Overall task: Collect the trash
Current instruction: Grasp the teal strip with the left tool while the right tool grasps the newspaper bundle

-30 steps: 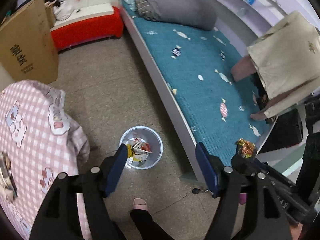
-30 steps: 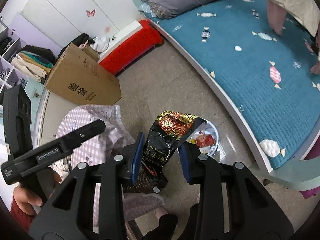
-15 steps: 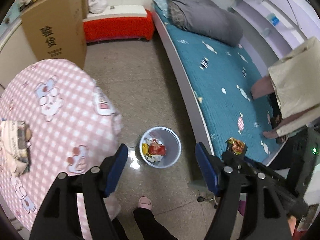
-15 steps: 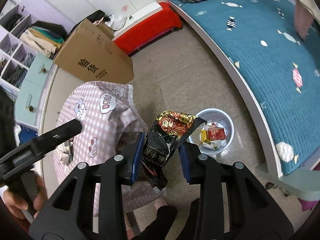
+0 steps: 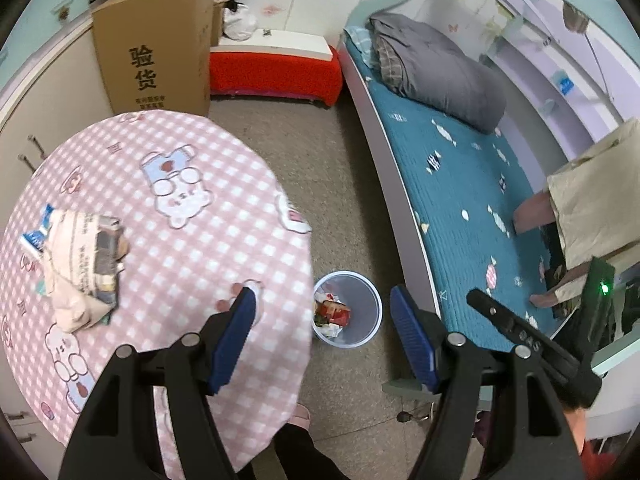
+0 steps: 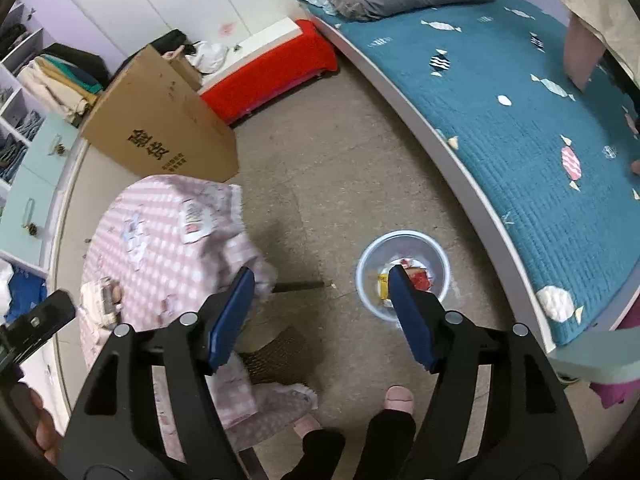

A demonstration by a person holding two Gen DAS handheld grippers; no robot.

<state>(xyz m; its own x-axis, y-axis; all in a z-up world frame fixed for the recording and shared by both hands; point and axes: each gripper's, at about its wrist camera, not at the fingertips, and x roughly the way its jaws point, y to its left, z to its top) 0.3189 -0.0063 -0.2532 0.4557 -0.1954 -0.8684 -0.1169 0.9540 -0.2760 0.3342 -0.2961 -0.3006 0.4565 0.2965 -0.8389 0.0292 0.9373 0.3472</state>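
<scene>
Speckled floor carries a round translucent bin [image 6: 403,276] of crinkled wrappers; both tools, left [image 5: 322,334] and right [image 6: 322,312], gape empty.

bin [image 5: 360,312]: small round wastebasket, pale translucent blue-grey, standing upright on the speckled floor between the pink checked round table and the bed frame, apart from both
bin contents [image 5: 331,314]: a loose heap of crumpled wrappers at the bottom, mostly red, yellow and white; it sits well below the rim, so the bin looks far from full
crumpled paper [image 5: 82,258]: wadded-up newsprint-looking sheet with grey and cream patches, lying on the pink checked tablecloth toward the table's left side, with a blue-and-white scrap poking out from under its upper left edge
</scene>
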